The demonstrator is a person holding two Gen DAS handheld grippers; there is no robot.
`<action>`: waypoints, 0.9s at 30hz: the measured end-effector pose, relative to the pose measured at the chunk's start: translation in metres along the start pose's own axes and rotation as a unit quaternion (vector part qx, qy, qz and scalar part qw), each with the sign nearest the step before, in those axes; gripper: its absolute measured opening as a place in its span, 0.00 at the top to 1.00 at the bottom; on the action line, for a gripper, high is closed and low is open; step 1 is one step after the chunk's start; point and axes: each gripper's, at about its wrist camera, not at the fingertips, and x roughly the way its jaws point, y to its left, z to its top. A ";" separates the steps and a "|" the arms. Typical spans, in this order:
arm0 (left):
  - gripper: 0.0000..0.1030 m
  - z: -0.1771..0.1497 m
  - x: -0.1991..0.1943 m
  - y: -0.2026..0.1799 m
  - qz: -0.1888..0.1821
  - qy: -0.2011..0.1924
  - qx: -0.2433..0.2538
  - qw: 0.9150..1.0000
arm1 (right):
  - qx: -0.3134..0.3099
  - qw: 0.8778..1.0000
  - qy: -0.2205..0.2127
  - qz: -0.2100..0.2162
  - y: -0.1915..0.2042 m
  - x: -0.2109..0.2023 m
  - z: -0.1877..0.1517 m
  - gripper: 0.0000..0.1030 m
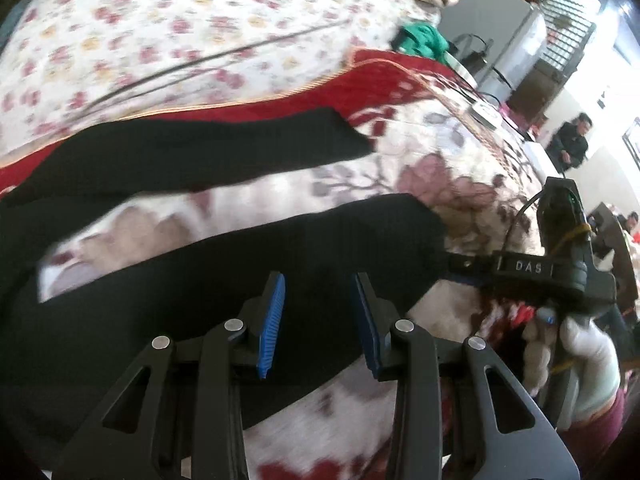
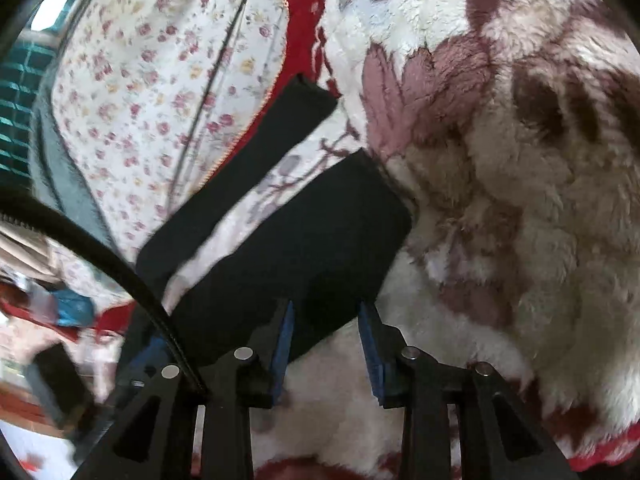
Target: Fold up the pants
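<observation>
Black pants (image 1: pixel 224 264) lie spread on a fluffy floral blanket (image 1: pixel 420 184), with the two legs apart. My left gripper (image 1: pixel 318 320) is open, its blue pads hovering over the near leg. My right gripper shows in the left wrist view (image 1: pixel 460 268) at the hem of the near leg, its tips against the fabric. In the right wrist view the pants (image 2: pixel 304 248) lie ahead, and my right gripper (image 2: pixel 326 344) is open with the near leg's edge between its blue pads.
A flowered bedsheet (image 1: pixel 180 32) covers the far side of the bed. A green cloth (image 1: pixel 424 38) lies at the bed's far edge. Furniture and a person (image 1: pixel 572 144) stand beyond the bed at the right. A black cable (image 2: pixel 100 256) crosses the right wrist view.
</observation>
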 end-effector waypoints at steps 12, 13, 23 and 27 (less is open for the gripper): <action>0.67 0.012 0.067 -0.040 0.001 0.048 0.029 0.998 | 0.055 0.995 -0.054 0.057 -0.024 0.006 0.022 0.80; 0.67 0.014 0.069 -0.041 -0.002 0.049 0.028 0.998 | 0.051 0.995 -0.062 0.059 -0.026 0.002 0.021 0.84; 0.66 0.009 0.071 -0.039 -0.008 0.033 0.025 0.999 | -0.047 0.989 -0.131 -0.053 -0.008 -0.046 0.024 0.86; 0.66 0.007 0.063 -0.037 -0.003 0.037 0.013 0.999 | -0.094 0.991 -0.086 -0.031 0.013 -0.022 0.019 0.86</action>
